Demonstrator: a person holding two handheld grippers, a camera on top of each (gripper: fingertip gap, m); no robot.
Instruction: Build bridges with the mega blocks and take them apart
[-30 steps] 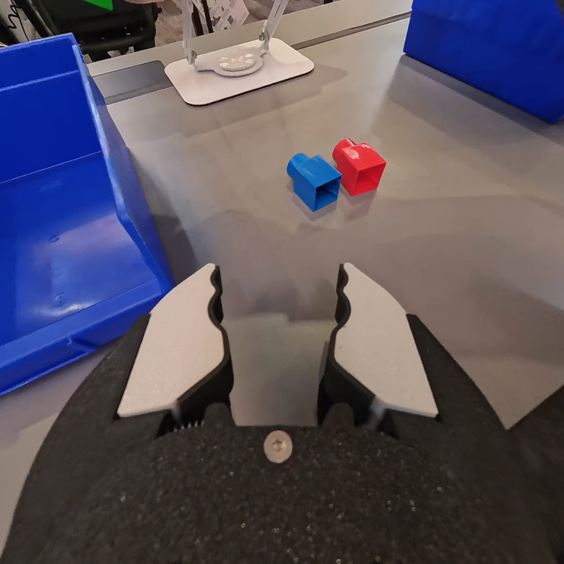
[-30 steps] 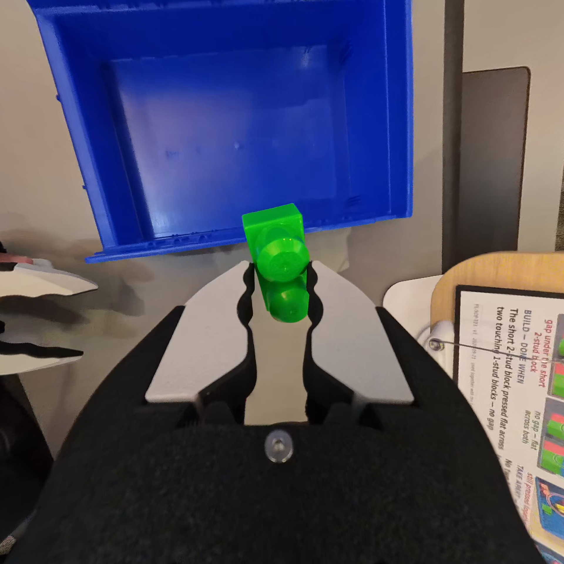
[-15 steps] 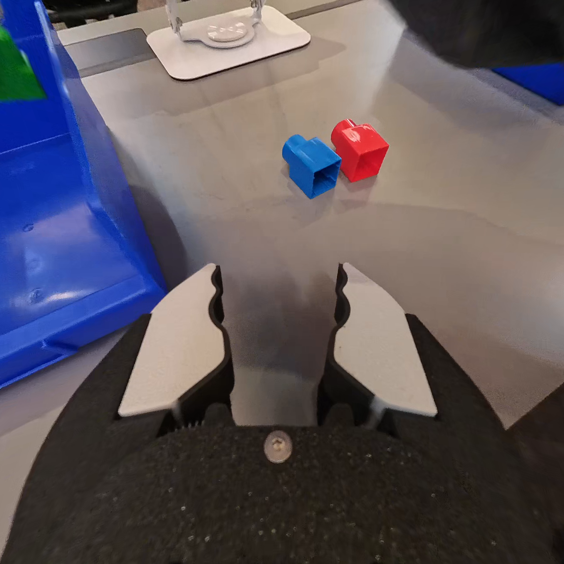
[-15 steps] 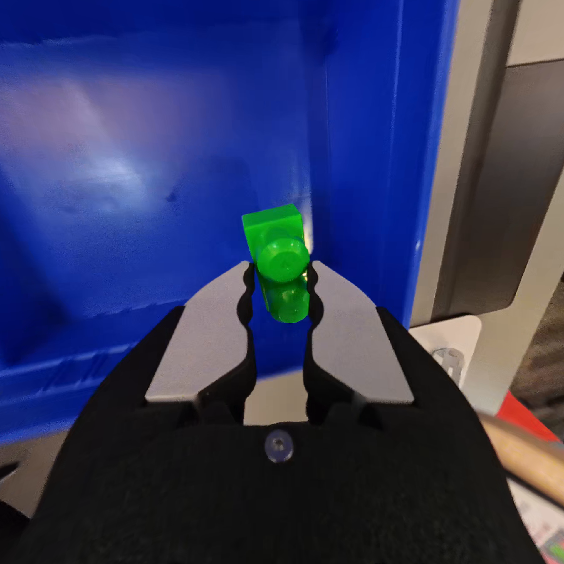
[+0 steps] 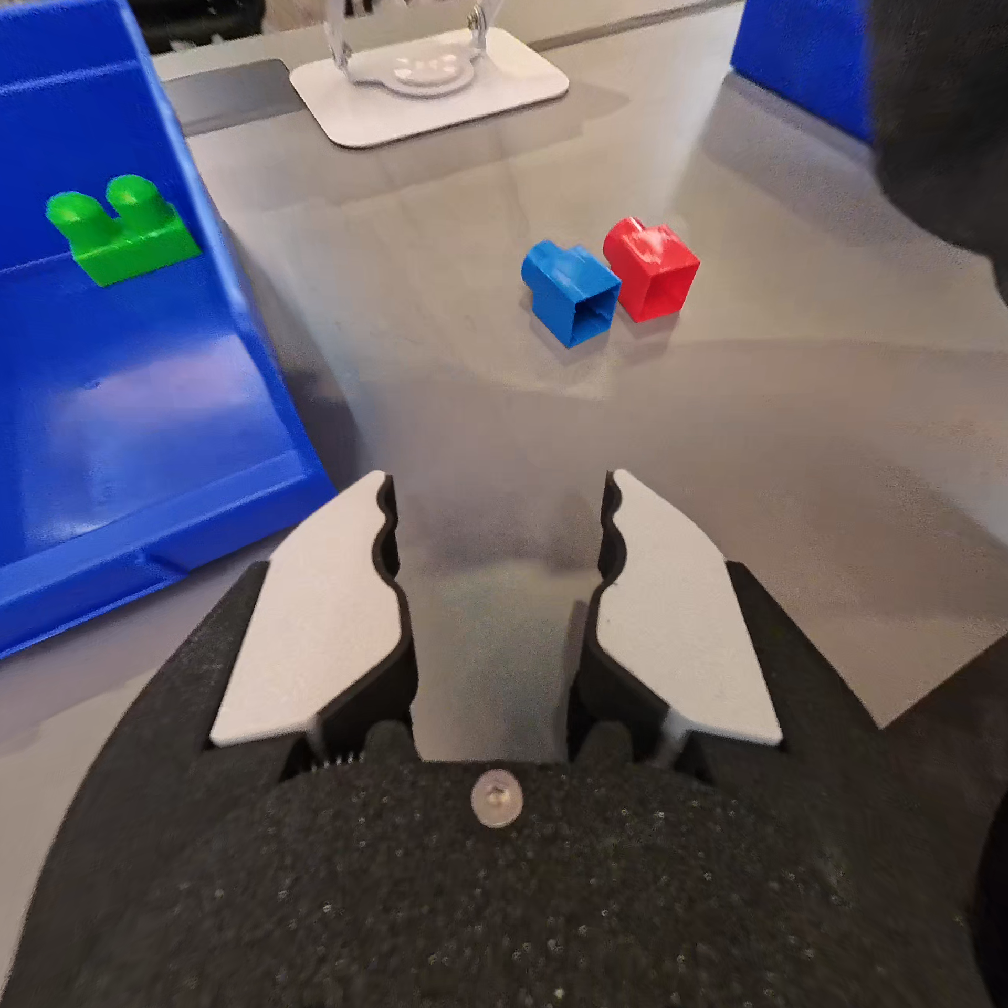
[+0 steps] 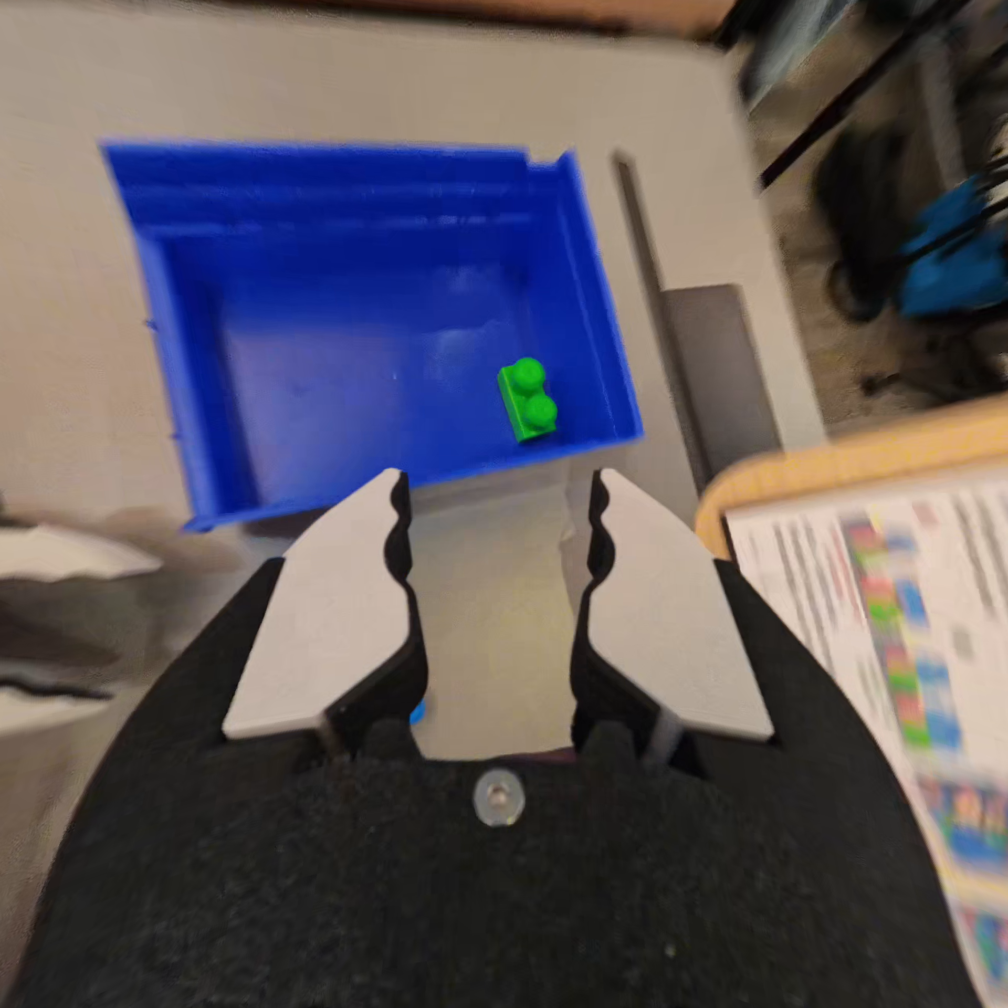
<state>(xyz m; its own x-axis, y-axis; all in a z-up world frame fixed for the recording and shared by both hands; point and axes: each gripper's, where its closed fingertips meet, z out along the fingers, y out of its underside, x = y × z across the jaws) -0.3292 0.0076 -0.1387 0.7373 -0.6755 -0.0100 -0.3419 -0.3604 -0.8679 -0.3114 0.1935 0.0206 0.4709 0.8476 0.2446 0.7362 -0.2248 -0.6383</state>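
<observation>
A green two-stud block point(image 6: 528, 401) lies studs-up inside a blue bin point(image 6: 180, 349), near the bin's lower right corner in the right wrist view — the same block point(image 5: 123, 232) shows at the upper left of the left wrist view, resting against the bin's point(image 5: 262, 360) sloping inner wall. The right gripper point(image 6: 499, 493) hovers above the bin's near edge, its jaws spread wide and holding nothing. The left gripper point(image 5: 497, 491) sits low over the grey surface point(image 5: 763, 436) with its jaws likewise parted and empty. Above centre in the left wrist view, a small blue block point(image 5: 570, 292) and a small red block point(image 5: 652, 270) lie on their sides, touching each other, their hollow undersides turned toward the camera — both well apart from the bin. A white stand base point(image 5: 431, 90) sits at the top of that frame, and a second blue bin point(image 5: 796, 60) fills the upper right corner. At the right edge of the right wrist view, a blurred printed sheet point(image 6: 883, 627) rests on a wooden board point(image 6: 818, 463).
</observation>
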